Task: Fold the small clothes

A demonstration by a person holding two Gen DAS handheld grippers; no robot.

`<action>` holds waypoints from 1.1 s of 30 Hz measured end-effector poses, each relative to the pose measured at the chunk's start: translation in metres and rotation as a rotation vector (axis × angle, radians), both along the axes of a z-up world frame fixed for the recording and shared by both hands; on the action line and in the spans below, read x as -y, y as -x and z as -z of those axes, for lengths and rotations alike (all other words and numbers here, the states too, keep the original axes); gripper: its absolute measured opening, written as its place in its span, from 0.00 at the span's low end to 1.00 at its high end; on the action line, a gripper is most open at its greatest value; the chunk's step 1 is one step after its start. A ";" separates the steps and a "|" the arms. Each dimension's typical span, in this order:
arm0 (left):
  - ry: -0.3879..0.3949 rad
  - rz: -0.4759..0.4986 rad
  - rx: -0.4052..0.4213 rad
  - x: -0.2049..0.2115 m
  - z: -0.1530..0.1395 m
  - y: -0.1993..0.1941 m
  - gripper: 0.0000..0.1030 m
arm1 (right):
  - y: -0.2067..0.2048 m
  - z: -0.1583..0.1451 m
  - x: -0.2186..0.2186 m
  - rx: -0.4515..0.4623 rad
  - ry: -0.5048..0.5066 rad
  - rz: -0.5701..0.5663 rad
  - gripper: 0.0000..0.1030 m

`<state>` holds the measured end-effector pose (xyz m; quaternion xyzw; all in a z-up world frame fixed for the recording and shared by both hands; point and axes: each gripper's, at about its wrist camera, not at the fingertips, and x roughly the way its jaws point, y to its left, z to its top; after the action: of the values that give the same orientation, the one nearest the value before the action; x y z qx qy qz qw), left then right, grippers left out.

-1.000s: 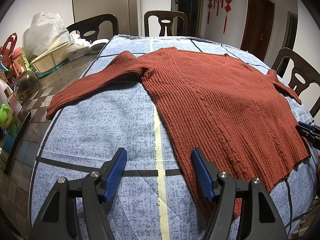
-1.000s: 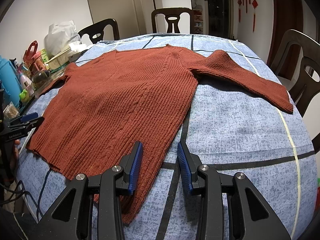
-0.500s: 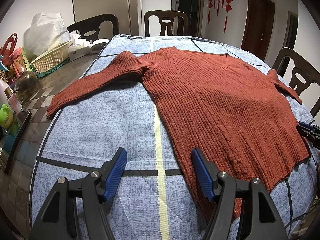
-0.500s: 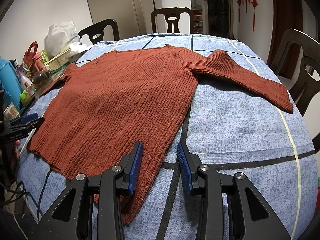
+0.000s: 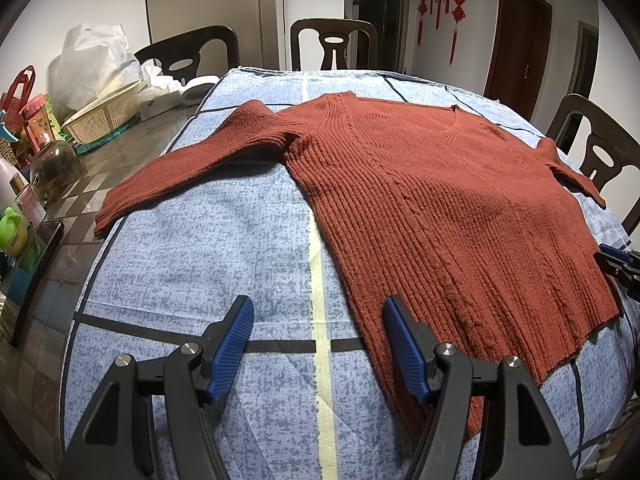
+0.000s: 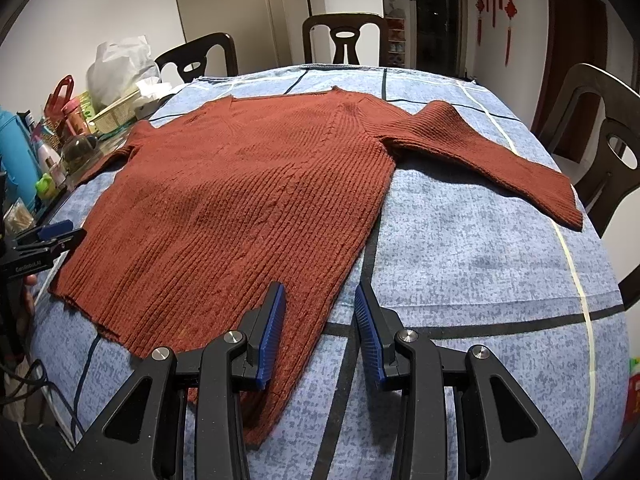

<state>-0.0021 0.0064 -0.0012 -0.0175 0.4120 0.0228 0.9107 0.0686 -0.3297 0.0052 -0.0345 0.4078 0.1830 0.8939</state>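
Note:
A rust-red ribbed sweater (image 5: 420, 200) (image 6: 248, 200) lies flat and spread out on a blue patterned cloth (image 5: 208, 256) (image 6: 472, 248), both sleeves stretched sideways. My left gripper (image 5: 318, 322) hovers open over the sweater's lower left hem corner, its right pad above the knit and its left pad above bare cloth. Over the lower right hem corner, my right gripper (image 6: 320, 308) stands open with nothing gripped between the blue pads. Each gripper also shows at the edge of the other's view: the right gripper (image 5: 618, 262) and the left gripper (image 6: 48, 236).
Dark wooden chairs (image 5: 332, 46) (image 6: 600, 148) ring the table. Left of the cloth on the bare tabletop stand a woven basket (image 5: 106, 114), a white bag (image 5: 94, 64), bottles and a glass jar (image 5: 54, 164). A hand (image 6: 28, 292) holds the left gripper.

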 end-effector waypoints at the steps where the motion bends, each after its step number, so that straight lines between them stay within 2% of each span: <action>1: 0.000 -0.001 -0.001 0.000 0.000 0.000 0.68 | 0.000 0.000 0.000 -0.003 -0.001 0.001 0.36; 18: -0.007 -0.003 0.000 0.000 0.001 0.001 0.68 | 0.004 -0.001 -0.003 -0.022 0.012 0.029 0.36; 26: -0.011 -0.009 -0.007 0.003 0.000 0.001 0.68 | 0.013 -0.012 -0.014 -0.007 0.002 0.014 0.37; 33: -0.026 -0.004 -0.019 0.005 -0.001 0.000 0.68 | 0.010 -0.024 -0.025 0.004 -0.044 0.003 0.37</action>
<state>-0.0019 0.0009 0.0000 -0.0061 0.4203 0.0302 0.9069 0.0586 -0.3048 0.0290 -0.0147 0.4021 0.1907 0.8954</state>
